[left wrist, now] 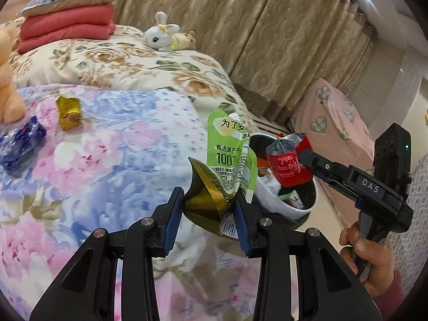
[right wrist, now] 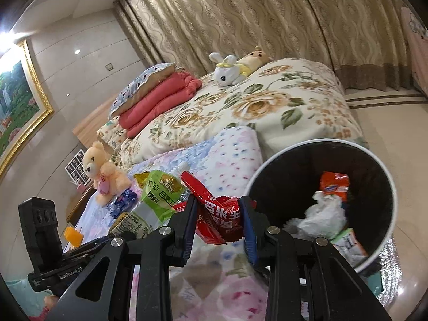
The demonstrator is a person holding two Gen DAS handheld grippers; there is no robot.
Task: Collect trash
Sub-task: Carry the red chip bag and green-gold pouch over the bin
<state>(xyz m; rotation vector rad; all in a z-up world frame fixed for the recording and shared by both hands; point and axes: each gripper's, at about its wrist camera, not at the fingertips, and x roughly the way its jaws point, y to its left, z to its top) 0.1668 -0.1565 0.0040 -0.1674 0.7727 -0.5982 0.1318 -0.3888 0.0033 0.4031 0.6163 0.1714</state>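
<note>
Left tool (left wrist: 210, 208) grips one green-and-gold pouch (left wrist: 227, 160). Right tool (right wrist: 218, 222) grips one red wrapper (right wrist: 219, 214) beside the bin (right wrist: 385, 176). Two wrappers remain on the bed (left wrist: 107, 144): one gold (left wrist: 68, 112), one blue (left wrist: 20, 144).

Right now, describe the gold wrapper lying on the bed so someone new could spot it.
On the bed's pastel floral quilt, look near the peach teddy bear. The crumpled gold wrapper lies loose beside a blue wrapper. It is the only shiny yellow-gold piece lying there, with a small red mark.
</note>
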